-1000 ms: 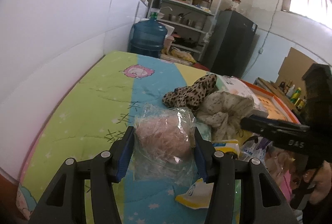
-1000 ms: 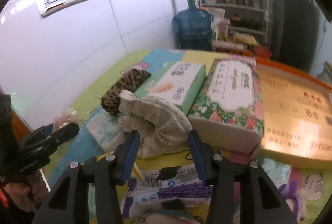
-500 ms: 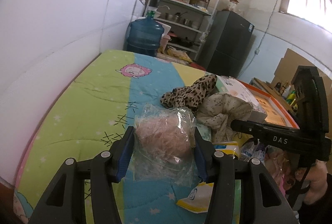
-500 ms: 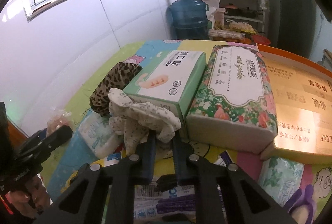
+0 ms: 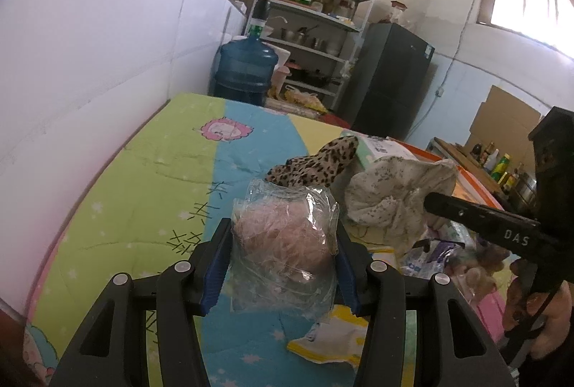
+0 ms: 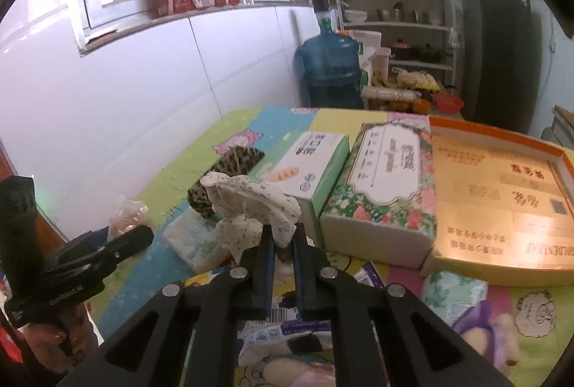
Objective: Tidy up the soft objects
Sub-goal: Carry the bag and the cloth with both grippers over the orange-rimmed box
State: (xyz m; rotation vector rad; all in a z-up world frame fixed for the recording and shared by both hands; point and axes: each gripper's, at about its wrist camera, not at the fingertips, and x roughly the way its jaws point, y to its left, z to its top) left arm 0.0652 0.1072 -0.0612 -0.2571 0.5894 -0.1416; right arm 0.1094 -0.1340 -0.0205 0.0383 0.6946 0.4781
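Cloth, pale and speckled (image 6: 251, 204), is hanging bunched in the lower middle of the right wrist view, pinched between the blue pads of the right tool (image 6: 284, 248), whose jaws are closed tight on a fold of it. It is rising off the surface (image 6: 172, 178), probably so it can be carried clear of the clutter and sorted. Just behind it, a leopard-print cloth (image 6: 229, 168) is lying against a green tissue box (image 6: 308, 168), with a floral box (image 6: 387, 178) beside that and an orange tray (image 6: 502, 204) at the right edge; these look like places where soft things may be going.

In the left wrist view, the left tool (image 5: 283, 265) is holding a clear plastic bag of pinkish fluff (image 5: 287, 243) at lower centre, its jaws partly apart and pressing both sides of the bag. The hold looks gentle, likely because the bag squashes easily. It is hovering above the cartoon-print cover (image 5: 143, 193), seemingly waiting while the other hand works. A blue water jug (image 5: 247, 71) is standing beyond the surface's far edge.
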